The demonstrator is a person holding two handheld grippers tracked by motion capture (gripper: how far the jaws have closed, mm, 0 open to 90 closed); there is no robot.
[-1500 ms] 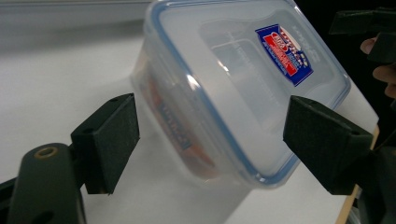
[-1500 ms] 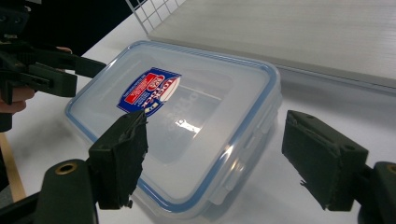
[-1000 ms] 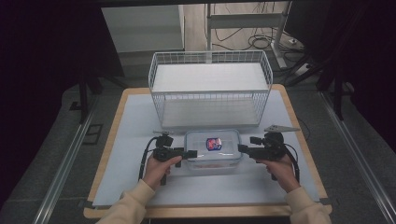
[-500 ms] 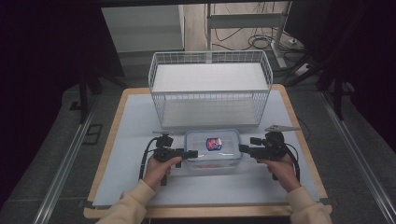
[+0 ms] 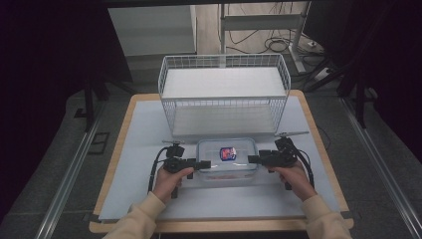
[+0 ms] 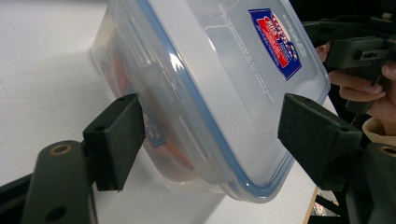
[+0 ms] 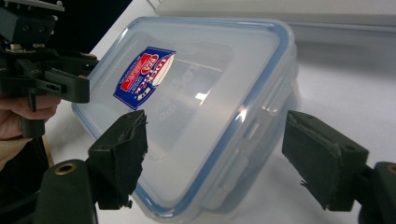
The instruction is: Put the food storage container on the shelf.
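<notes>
A clear, glossy, round-cornered plastic box (image 5: pixel 227 159) sits between both wide claws, left claw (image 5: pixel 203 164) and right claw (image 5: pixel 252 159); beyond them stands a white wire basket (image 5: pixel 224 94).

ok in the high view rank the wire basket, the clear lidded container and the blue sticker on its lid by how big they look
1. wire basket, largest by far
2. clear lidded container, which also sits nearer the camera
3. blue sticker, a small patch on the container's lid
</notes>
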